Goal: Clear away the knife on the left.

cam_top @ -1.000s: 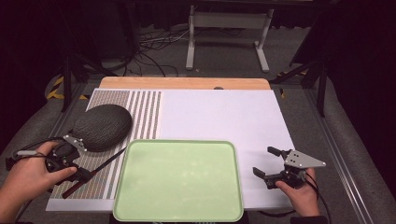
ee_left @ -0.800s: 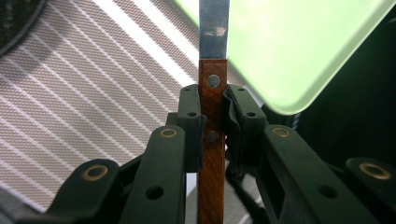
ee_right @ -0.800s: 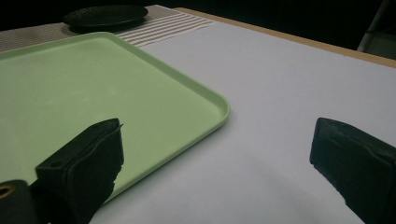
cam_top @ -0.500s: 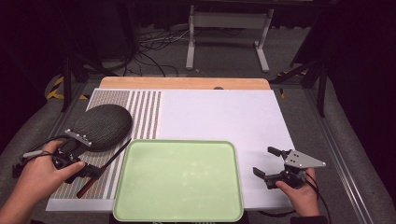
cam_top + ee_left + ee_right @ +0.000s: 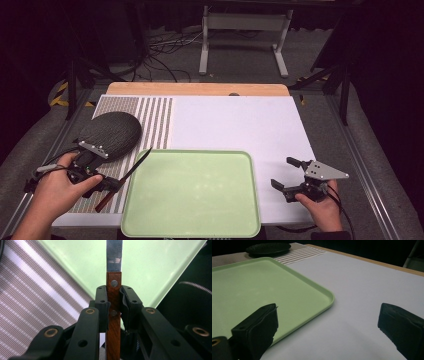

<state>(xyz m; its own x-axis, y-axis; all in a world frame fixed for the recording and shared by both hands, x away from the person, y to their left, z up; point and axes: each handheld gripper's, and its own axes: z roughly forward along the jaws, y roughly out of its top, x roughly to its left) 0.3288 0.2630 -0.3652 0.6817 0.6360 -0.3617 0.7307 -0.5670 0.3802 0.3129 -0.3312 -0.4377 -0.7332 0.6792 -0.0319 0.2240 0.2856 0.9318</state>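
Currently:
left gripper (image 5: 107, 184): jaws closed tight on the wooden handle of the knife (image 5: 127, 176), clamped between the two rivets per the left gripper view (image 5: 113, 307).
knife: long axis runs diagonally, handle end low-left over the striped mat (image 5: 150, 117), blade tip up-right, at the left rim of the green tray (image 5: 192, 235). Blade (image 5: 114, 255) extends straight out of the jaws along the gripper's own axis, over the tray's corner in the left gripper view. Can't tell whether the tip touches the rim or clears it.
right gripper (image 5: 290, 175): jaws spread wide, nothing between them, resting low on the white tabletop (image 5: 240, 120) just right of the tray. Right gripper view: one pad (image 5: 259, 325) sits in front of the tray edge, bare white surface between the pads.
tray: empty, centred at the near edge, between the two hands.
dark oval object (image 5: 110, 132): lies on the mat beyond the left hand (image 5: 55, 192), textured; can't tell what it is.
key relation: tray lies directly right of the knife, knife already points at it; left hand owns the knife, so a short rightward carry likely lands it on the tray.
risk: thin handle could pivot in the jaws.
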